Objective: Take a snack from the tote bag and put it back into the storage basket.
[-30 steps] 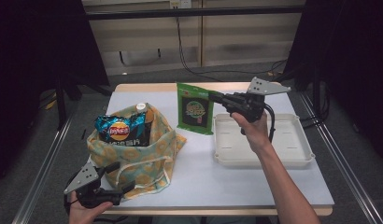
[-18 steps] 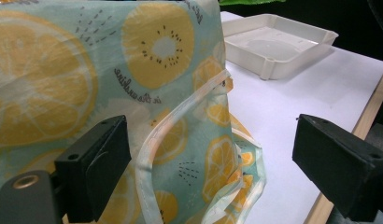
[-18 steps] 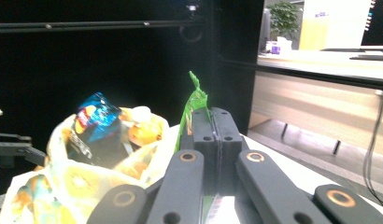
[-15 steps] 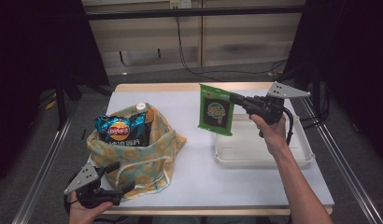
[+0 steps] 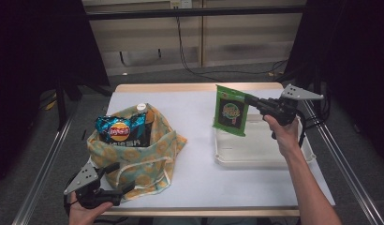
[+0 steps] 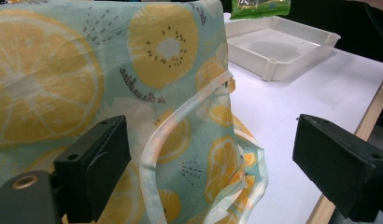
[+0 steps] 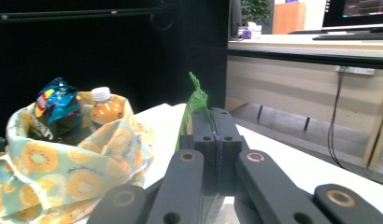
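Observation:
A green snack packet (image 5: 231, 116) hangs upright over the left part of the white tray (image 5: 255, 157), my right gripper (image 5: 248, 99) shut on its top edge. In the right gripper view the packet (image 7: 195, 105) is pinched edge-on between the closed jaws (image 7: 213, 135). A lemon-print fabric bag (image 5: 138, 159) sits at the table's left, with a blue chips bag (image 5: 121, 131) and an orange drink bottle (image 5: 142, 108) in it. My left gripper (image 5: 117, 180) rests at the bag's front corner, open. The bag's strap (image 6: 180, 126) lies between the spread jaws without being pressed.
The table's front edge runs just right of the left gripper's jaw (image 6: 362, 130). White tabletop (image 5: 199, 178) lies between bag and tray. Cables and dark stands are beyond the far edge, and metal rails flank both sides.
My right gripper has carried the green packet to the right and a little lower, from mid-table to above the tray's left side. The left gripper has stayed put.

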